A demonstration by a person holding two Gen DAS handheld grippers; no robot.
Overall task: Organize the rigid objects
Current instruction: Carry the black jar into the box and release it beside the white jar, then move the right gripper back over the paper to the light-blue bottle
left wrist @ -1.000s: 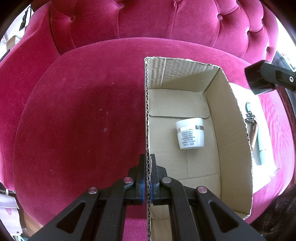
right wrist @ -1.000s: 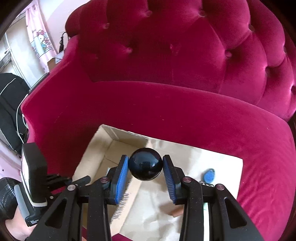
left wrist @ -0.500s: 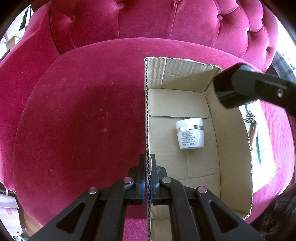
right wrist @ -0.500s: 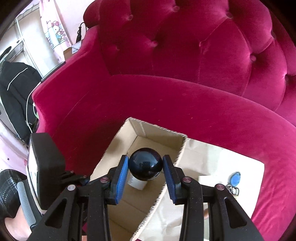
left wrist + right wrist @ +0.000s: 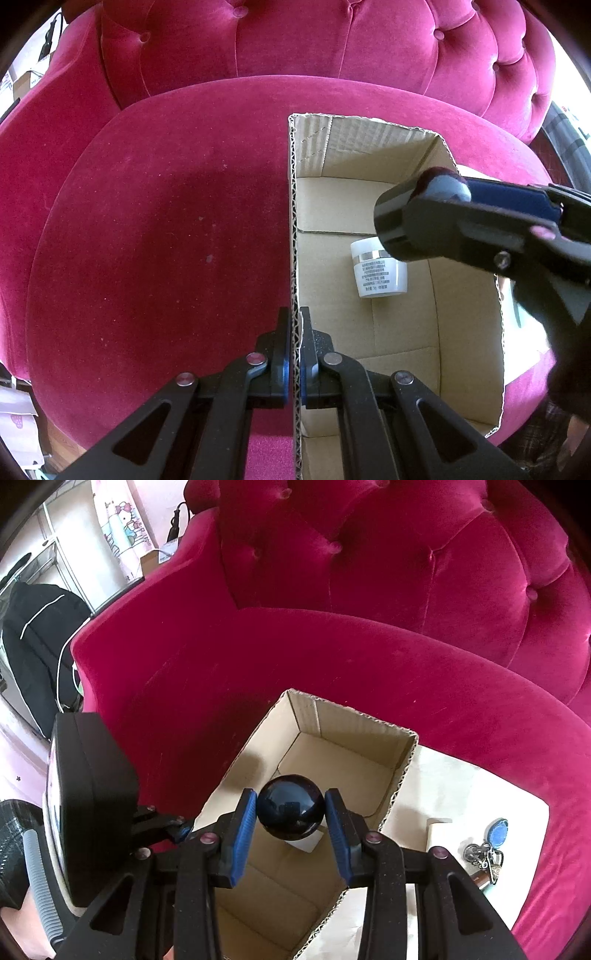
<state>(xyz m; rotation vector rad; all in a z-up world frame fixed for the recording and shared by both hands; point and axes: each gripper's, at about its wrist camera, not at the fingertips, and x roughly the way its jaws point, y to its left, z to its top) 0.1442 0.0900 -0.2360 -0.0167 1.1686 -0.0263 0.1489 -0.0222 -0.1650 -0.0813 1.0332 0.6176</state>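
Observation:
An open cardboard box (image 5: 402, 177) (image 5: 354, 734) sits on a crimson velvet sofa seat. A white cosmetic jar (image 5: 380, 273) lies on its floor. My left gripper (image 5: 294, 332) is shut on the box's left wall, near its front end. My right gripper (image 5: 291, 814) is shut on a glossy black ball (image 5: 291, 812) and holds it above the box, over the jar, of which only a white corner (image 5: 306, 843) shows. In the left wrist view the right gripper (image 5: 461, 221) reaches in from the right over the box.
A white sheet (image 5: 480, 794) lies right of the box with a key bunch and blue fob (image 5: 487, 845) on it. The tufted sofa back (image 5: 332, 48) rises behind. A black jacket (image 5: 37, 646) hangs at the far left.
My right gripper has carried the black ball leftward from over the white sheet to above the box interior. The left gripper and the box have stayed still.

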